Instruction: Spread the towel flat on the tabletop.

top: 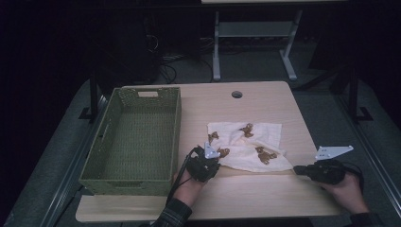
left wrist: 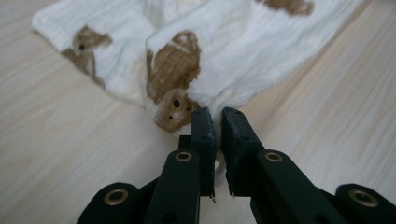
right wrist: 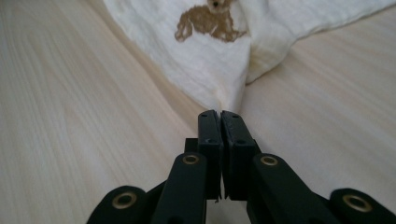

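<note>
Both tongs are clenched on near corners of the cloth (top: 248, 144) — left tongs (left wrist: 217, 119) lower centre, right tongs (right wrist: 220, 116) likewise — probably to spread it.

High view looks down on the table (top: 246, 198); both gripper views skim the cloth (left wrist: 261, 56) close.

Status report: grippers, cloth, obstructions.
Left gripper shut on cloth corner. Right gripper shut on the opposite corner. Basket beside the left, table otherwise open.

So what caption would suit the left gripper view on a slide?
Left tool pinching the edge of a white bear-print cloth on a wooden table.
</note>
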Demonstrator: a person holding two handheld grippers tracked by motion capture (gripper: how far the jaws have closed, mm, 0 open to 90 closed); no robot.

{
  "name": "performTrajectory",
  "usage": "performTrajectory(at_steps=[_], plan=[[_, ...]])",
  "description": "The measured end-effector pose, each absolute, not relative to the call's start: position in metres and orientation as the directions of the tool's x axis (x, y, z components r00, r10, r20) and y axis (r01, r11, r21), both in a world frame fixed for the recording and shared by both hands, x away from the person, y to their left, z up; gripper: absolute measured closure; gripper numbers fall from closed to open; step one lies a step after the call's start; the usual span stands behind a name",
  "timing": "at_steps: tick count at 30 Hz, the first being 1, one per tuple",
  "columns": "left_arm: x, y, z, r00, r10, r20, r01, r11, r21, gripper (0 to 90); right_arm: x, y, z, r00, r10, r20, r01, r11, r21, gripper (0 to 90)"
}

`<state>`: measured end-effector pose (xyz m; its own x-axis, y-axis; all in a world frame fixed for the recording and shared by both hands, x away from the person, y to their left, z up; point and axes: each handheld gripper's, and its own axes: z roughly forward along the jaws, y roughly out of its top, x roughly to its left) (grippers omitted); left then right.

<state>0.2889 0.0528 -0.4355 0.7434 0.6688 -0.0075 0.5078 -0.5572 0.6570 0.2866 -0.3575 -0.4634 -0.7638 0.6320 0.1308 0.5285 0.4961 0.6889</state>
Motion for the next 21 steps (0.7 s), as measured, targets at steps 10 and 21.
performTrajectory(at_steps=[10,21], plan=[[0.287,0.052,-0.431,0.730,0.684,-0.016,0.501,-0.518,0.694,66.0,0.282,-0.365,-0.457,-0.775,0.613,0.152,0.502,0.451,0.738,72.1],[0.309,0.037,-0.447,0.761,0.648,-0.016,0.506,-0.578,0.641,87.7,0.307,-0.343,-0.466,-0.785,0.608,0.118,0.506,0.520,0.688,89.7]])
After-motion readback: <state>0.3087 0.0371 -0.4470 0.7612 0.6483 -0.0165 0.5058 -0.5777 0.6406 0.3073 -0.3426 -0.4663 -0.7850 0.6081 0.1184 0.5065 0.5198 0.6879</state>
